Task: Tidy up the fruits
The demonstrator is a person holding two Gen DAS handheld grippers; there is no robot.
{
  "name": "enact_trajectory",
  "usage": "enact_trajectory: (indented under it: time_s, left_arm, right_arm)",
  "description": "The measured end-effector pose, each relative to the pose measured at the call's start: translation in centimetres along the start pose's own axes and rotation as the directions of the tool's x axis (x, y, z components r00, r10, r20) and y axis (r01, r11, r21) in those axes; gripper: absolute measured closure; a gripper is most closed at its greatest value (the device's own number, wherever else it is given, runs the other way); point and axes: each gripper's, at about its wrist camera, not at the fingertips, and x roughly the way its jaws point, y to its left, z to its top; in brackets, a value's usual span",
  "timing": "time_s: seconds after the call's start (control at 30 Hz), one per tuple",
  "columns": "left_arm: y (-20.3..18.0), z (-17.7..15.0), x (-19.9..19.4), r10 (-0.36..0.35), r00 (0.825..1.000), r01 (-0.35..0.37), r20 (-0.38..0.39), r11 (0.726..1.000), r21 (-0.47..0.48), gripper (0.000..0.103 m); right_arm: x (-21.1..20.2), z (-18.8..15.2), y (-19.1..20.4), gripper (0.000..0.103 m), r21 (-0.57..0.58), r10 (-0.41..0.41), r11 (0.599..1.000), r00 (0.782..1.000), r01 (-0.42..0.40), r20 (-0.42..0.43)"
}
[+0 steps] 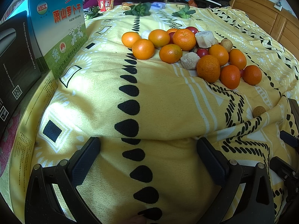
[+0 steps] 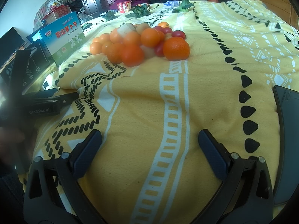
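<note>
Yellow patterned blanket (image 1: 164, 97) covers a bed, and the fruit pile (image 1: 190, 52) sits on it toward the far side, nearer the middle than either edge. Mandarins (image 1: 184, 39), small red tomatoes (image 1: 202, 52) and pale chunks (image 1: 190, 60) lie touching and partly stacked. One small brown fruit (image 1: 259, 111) lies apart, in a fold toward the near right edge.

Both tools hang low over the near edge, well short of the pile. The left tongs (image 1: 148, 160) are spread apart and hold nothing; the right tongs (image 2: 149, 149) likewise.

Sorting looks not yet begun. A good start, I judge, is an outer mandarin such as the one at the pile's right end (image 2: 176, 48): approach from the open side, close gently on its widest part, and lift straight so its neighbours do not roll on the soft blanket.

No bowl or tray for sorted fruit is visible. What the pale chunks are is hard to tell, and fruits under the stack are hidden. Boxes (image 1: 59, 29) stand along the left edge.
</note>
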Motion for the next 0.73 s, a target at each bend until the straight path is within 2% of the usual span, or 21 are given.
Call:
enact_trajectory:
  time_s: [0.53,0.73]
  left_arm:
    - [-0.07,0.04,-0.03,0.001,1.0,-0.001,-0.005,1.0,-0.005,0.0]
    - [0.4,0.17,-0.06,-0.018,1.0,0.019,0.008,0.999,-0.04,0.0]
  right_arm:
    - [-0.06,0.09,0.05,0.0,0.005,0.007,1.0,1.0,-0.007,0.004]
    - [-0.07,0.05,0.01,0.0,0.004,0.006,1.0,1.0,-0.006,0.005]
